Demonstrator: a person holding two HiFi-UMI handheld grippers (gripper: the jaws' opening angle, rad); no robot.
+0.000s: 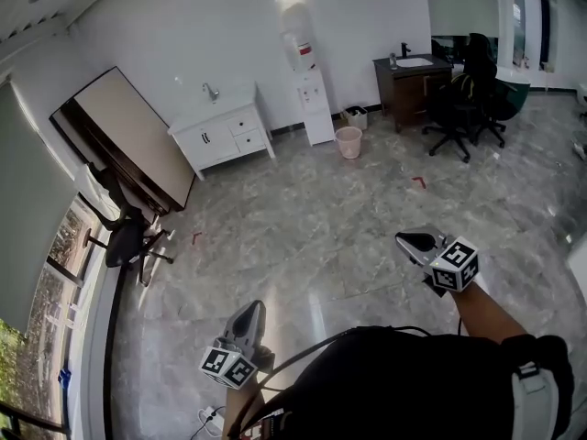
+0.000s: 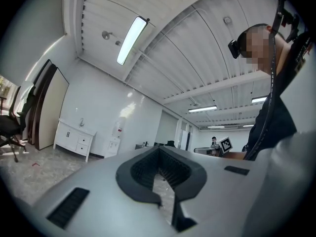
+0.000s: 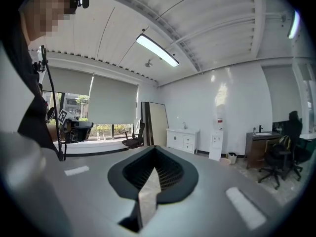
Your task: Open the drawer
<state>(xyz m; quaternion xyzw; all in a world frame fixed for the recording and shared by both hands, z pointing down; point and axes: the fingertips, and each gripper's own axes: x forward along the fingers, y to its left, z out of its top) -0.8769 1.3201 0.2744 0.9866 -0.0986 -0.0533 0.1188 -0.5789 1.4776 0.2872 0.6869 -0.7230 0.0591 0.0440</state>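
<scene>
The white sink cabinet point(image 1: 223, 133) stands against the far wall, with two small drawers point(image 1: 248, 132) on its right side, both pushed in. It shows small in the left gripper view point(image 2: 74, 138) and in the right gripper view point(image 3: 183, 139). Both grippers hang in mid-air over the floor, far from the cabinet. My left gripper point(image 1: 251, 307) is shut and holds nothing, its jaws point(image 2: 159, 150) meeting at the tip. My right gripper point(image 1: 404, 239) also looks shut and empty, pointing roughly towards the cabinet point(image 3: 155, 148).
A water dispenser point(image 1: 315, 99) and a pink bin point(image 1: 348, 142) stand to the right of the cabinet. A dark sink desk point(image 1: 413, 85) with black office chairs point(image 1: 454, 108) fills the back right. A leaning board point(image 1: 128, 140) and another chair point(image 1: 124, 236) stand at the left.
</scene>
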